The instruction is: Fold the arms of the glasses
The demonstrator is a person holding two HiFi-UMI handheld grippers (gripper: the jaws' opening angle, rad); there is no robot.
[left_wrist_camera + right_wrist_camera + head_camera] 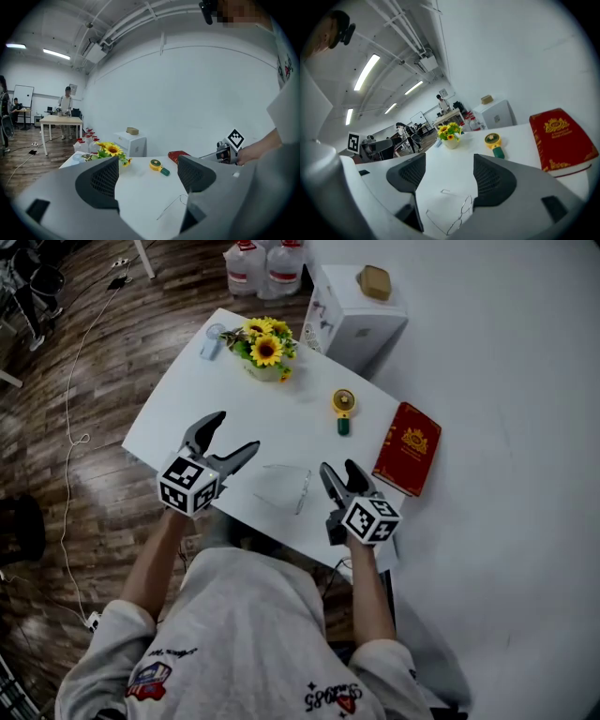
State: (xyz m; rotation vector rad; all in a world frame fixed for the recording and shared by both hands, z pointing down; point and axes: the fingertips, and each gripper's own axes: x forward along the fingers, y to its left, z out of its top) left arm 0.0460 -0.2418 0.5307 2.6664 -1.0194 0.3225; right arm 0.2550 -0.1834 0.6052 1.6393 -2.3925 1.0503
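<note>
Glasses [286, 486] lie flat on the white counter [272, 418], close to its near edge, approx halfway along. Both arms look unfolded. The lens front is toward the right hand-held gripper [337, 468], and the arms reach toward the left hand-held gripper [237, 430].

Thin wire frame w/ clear lenses, so prob v. light and springy. It looks easy to bend or scratch, and likely to skid on the smooth top if nudged. My call on the hold: steady the front at the bridge or rim w/ one gripper, light pressure only. Take one arm near its free tip w/ the other and swing it in about the hinge. No pinching on the lenses.

Left hand-held gripper: jaws wide apart, nothing btw them, by the near-left part of the counter. Right hand-held gripper: jaws apart too, empty; glasses sit just ahead of it, untouched.

Counter top is plain, white and hard. Sunflowers [265, 350] stand by the far edge, w/ a cup [212, 340] at the far-left corner. A yellow-green hand fan [343, 409] lies further along the far edge, and a red book [408, 448] is at the right edge.

Beyond the far edge are a white cabinet [356, 320] and bottles [267, 263] on a wood floor [66, 362], w/ a cable trailing across it. Room is a big open space w/ strip lights; other tables and ppl are far off.
</note>
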